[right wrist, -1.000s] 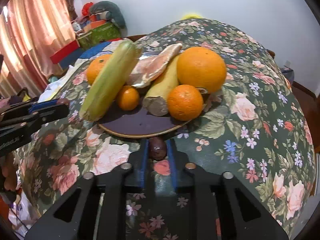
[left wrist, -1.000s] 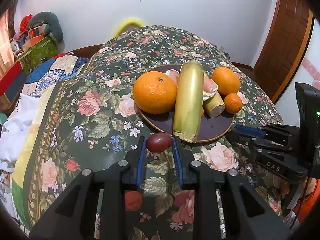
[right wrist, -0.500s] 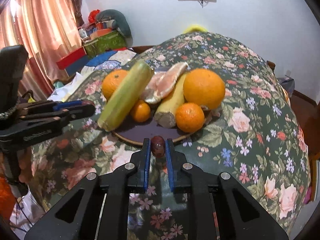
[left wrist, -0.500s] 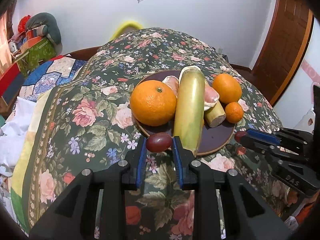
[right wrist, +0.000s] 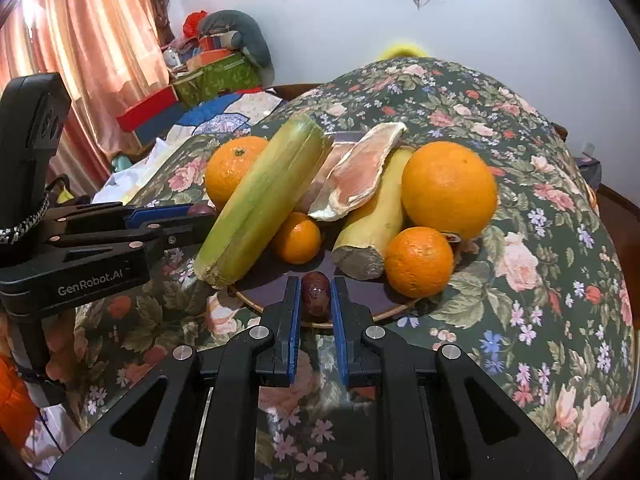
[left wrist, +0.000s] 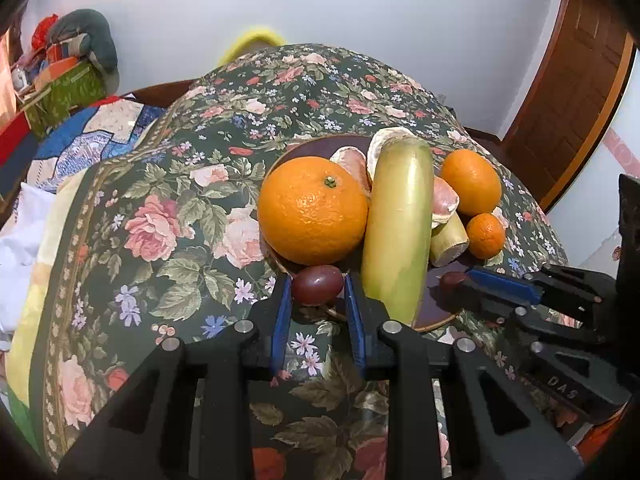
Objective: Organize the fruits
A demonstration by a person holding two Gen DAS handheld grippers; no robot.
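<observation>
A dark round plate point(left wrist: 434, 302) point(right wrist: 360, 294) on the floral tablecloth holds oranges, sugarcane pieces and pomelo wedges. My left gripper point(left wrist: 318, 292) is shut on a dark red grape point(left wrist: 317, 285), held at the plate's near rim beside the big orange point(left wrist: 312, 210) and the long green cane point(left wrist: 398, 228). My right gripper point(right wrist: 315, 298) is shut on another dark red grape point(right wrist: 315, 294), held over the plate's near edge in front of a small orange point(right wrist: 418, 262) and a cut cane stub point(right wrist: 374, 224). Each gripper shows in the other's view, the right point(left wrist: 454, 280) and the left point(right wrist: 200, 212).
The floral tablecloth point(left wrist: 168, 216) covers a round table. A quilt and boxes point(left wrist: 60, 92) lie at the left, curtains point(right wrist: 80, 48) beyond. A wooden door point(left wrist: 576, 92) stands at the right. A yellow chair back point(left wrist: 252, 40) shows behind the table.
Both grippers have moved forward with their grapes, closer to the plate; the grapes now sit at or over its near rim.
</observation>
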